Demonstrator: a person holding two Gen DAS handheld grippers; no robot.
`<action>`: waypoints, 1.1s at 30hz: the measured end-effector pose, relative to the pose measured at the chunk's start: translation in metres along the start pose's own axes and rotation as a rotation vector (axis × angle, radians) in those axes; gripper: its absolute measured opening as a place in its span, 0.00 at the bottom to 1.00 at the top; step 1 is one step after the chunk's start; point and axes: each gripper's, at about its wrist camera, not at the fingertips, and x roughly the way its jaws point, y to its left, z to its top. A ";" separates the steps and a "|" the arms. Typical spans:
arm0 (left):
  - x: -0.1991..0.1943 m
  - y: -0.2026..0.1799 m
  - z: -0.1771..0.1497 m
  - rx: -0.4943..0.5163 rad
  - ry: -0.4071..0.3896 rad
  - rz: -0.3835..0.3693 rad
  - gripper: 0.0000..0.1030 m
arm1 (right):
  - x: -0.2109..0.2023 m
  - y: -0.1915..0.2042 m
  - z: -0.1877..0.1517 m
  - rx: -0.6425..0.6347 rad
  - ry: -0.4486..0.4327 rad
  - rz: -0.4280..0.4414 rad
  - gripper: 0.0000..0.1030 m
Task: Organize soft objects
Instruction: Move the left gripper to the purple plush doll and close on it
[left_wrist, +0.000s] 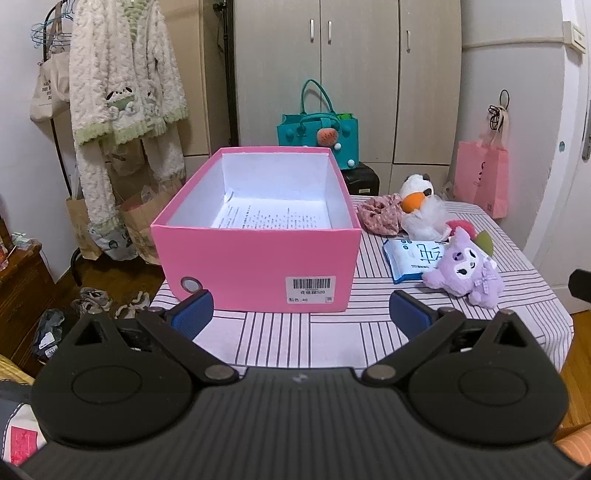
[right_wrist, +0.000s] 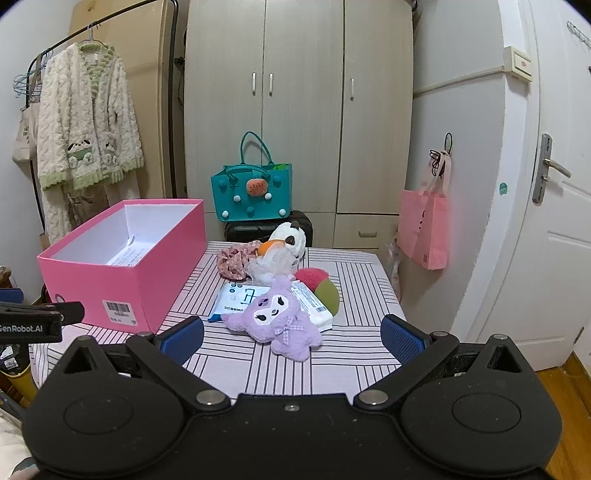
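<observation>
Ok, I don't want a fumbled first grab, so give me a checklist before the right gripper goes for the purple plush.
1. Right gripper open, holding nothing: ok.
2. Left gripper open, holding nothing: ok.
3. Purple plush unobstructed in front of the right gripper: ok.
4. Plush free of other items: not ok, it lies partly on the wipes pack.
5. Pink box open, with room: ok, only a printed sheet inside.
6. Plush snagged beneath: cannot tell.
</observation>
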 end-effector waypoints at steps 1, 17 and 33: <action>0.000 0.000 0.000 0.002 -0.002 0.000 1.00 | 0.000 0.000 0.000 0.002 0.001 -0.001 1.00; 0.003 -0.006 0.009 0.096 -0.031 -0.060 1.00 | -0.002 -0.015 0.000 -0.023 -0.085 0.089 1.00; 0.058 -0.072 0.041 0.223 -0.023 -0.340 0.96 | 0.100 -0.055 -0.036 0.122 -0.026 0.196 0.99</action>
